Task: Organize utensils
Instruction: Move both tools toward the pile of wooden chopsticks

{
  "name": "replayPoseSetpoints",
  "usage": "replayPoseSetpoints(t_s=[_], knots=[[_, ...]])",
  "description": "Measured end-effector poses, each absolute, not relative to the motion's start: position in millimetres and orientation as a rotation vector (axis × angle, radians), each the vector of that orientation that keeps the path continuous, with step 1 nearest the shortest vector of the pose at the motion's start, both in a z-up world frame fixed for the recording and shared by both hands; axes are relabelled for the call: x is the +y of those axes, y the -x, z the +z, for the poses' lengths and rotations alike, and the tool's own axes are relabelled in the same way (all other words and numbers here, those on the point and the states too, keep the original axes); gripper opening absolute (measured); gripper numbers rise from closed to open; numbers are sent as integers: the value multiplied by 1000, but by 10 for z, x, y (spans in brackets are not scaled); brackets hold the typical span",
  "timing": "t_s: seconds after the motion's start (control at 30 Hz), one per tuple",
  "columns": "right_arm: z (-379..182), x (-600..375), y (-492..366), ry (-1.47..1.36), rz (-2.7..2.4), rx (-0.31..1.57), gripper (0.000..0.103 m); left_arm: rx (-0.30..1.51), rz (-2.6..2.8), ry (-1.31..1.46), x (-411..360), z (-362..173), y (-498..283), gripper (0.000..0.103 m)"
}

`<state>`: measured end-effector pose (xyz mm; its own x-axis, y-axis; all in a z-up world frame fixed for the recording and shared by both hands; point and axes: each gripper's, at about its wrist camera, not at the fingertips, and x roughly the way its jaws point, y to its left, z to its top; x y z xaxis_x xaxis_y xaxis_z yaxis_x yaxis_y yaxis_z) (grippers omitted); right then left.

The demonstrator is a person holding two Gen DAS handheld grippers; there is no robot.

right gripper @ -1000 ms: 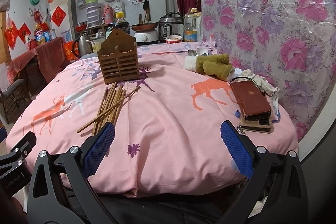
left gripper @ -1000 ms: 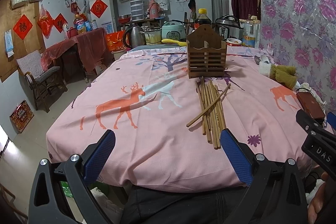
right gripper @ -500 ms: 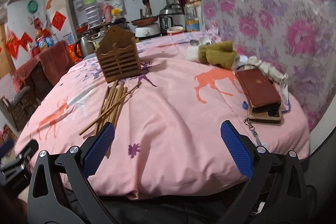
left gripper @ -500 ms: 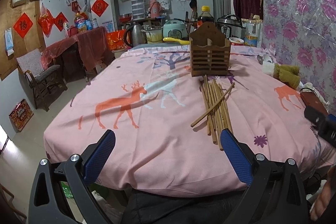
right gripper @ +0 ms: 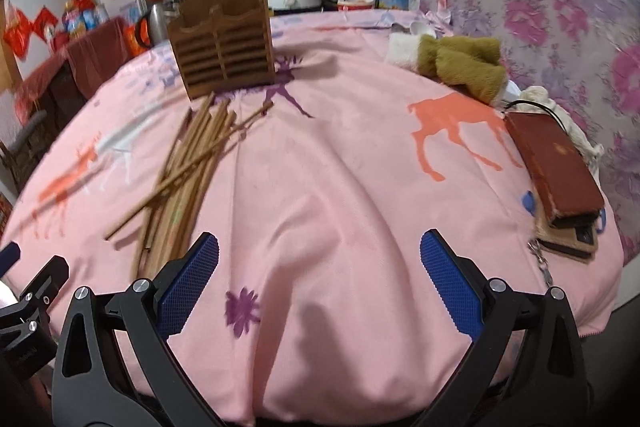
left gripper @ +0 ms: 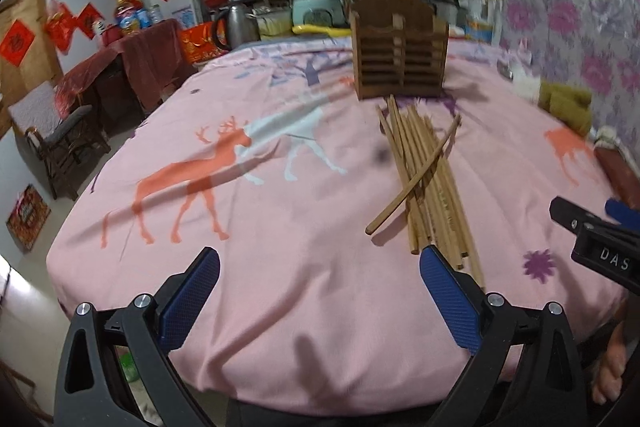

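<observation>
- The chopsticks (left gripper: 428, 183) lie in a loose bundle on the pink deer-print tablecloth (left gripper: 256, 227), their far ends just short of the wooden utensil holder (left gripper: 400, 51); one stick lies slantwise across the top of the others.
- The holder stands upright towards the far side of the table, its slatted front facing the cameras and its two compartments showing no contents.
- The left gripper (left gripper: 320, 291) is spread wide with nothing between its blue pads (left gripper: 188, 301); it hangs above the near edge of the table, the right pad close over the near tips of the bundle without clearly touching them.
- The right gripper (right gripper: 320, 287) is likewise released and grasps nothing; it hovers over bare cloth, the bundle (right gripper: 184, 171) beside its left finger.
- Both point level along the table towards the holder (right gripper: 224, 47), side by side; the right one's body shows at the left view's edge, where white letters read "DAS".
- A red-brown wallet (right gripper: 556, 171) lies on a phone near the right edge, beyond it an olive plush cloth (right gripper: 464, 63).
</observation>
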<state>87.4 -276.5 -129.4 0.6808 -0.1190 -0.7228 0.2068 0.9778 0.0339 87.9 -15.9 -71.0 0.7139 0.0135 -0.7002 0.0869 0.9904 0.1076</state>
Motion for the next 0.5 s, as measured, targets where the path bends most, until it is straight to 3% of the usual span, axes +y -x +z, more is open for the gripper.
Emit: replayPoseSetpoints(t_s=[0.5], knots=[[-1575, -2951, -1238, -164, -186, 870, 97, 884, -162, -191, -351, -1064, -1497, 98]])
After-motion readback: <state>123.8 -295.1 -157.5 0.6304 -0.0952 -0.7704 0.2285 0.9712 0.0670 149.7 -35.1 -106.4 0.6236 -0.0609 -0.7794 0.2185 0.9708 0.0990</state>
